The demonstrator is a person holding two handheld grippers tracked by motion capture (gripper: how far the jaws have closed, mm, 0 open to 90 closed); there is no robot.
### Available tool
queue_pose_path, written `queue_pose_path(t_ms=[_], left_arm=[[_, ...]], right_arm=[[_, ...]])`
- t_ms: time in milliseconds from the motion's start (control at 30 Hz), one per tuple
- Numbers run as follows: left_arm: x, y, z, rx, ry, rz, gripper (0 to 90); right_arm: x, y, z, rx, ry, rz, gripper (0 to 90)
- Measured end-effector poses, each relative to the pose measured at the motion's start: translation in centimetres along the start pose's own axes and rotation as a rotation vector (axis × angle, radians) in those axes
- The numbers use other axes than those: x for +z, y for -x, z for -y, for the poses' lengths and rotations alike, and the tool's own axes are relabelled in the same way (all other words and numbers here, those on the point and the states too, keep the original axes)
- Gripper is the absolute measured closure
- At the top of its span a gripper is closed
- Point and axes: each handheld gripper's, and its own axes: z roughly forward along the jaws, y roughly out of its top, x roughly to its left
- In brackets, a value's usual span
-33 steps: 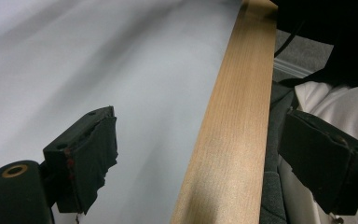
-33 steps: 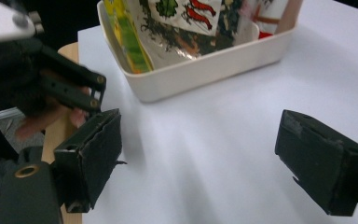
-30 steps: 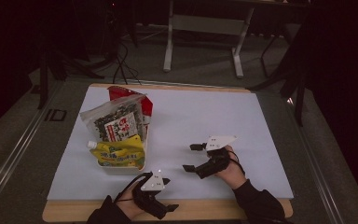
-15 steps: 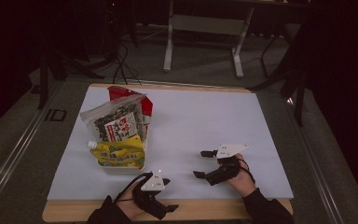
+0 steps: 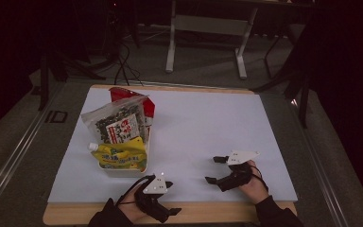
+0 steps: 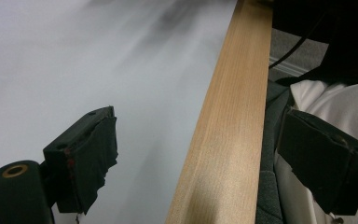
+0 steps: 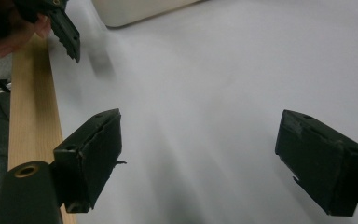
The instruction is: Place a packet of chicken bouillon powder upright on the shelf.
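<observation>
**Both grippers open and empty at the near edge, snack tray off to the left**

The white tray [image 5: 123, 171] holds three packets. The tall clear packet [image 5: 118, 122] of dark contents carries a white label with red print, too small to read. In front of it lies a yellow pouch [image 5: 120, 156] with a white cap at its left end and blue markings that cannot be made out. Behind both stands a red packet [image 5: 123, 93], its writing also illegible.

The left gripper [image 5: 163, 212] lies low over the wooden table edge [image 5: 217, 212], just below and right of the tray's near corner. Its hand [image 5: 133, 205] comes in from the bottom, gloved in black, with the jaws pointing right along the edge. In the left gripper view the jaws stand wide apart with nothing between them: one pad [image 6: 91, 149] over the white mat [image 6: 74, 60], the other past the wooden strip [image 6: 228, 130].

The right gripper [image 5: 213, 169] sits well to the right of the tray, over the white mat [image 5: 208, 123], its hand [image 5: 253, 184] behind it and the jaws pointing left toward the tray. Its grey plate [image 5: 240, 156] faces up. In the right gripper view the jaws are spread wide and hold nothing; bare mat [image 7: 205, 93] lies between them, the tray's wall [image 7: 135, 10] shows ahead, and the left gripper's jaw tip [image 7: 67, 35] sits at the upper left beside the wooden edge [image 7: 28, 107].
</observation>
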Motion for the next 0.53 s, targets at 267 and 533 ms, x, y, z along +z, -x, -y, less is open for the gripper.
queue_pose_path(t_ms=[267,533], left_arm=[[0.1,0.0,0.1,-0.002,-0.002,0.006,13.3],[0.0,0.0,0.1,0.002,-0.003,0.008,13.3]], right_arm=[[-0.5,0.4,0.8,0.033,0.011,0.000,14.3],[-0.1,0.4,1.0,0.019,-0.009,0.015,14.1]])
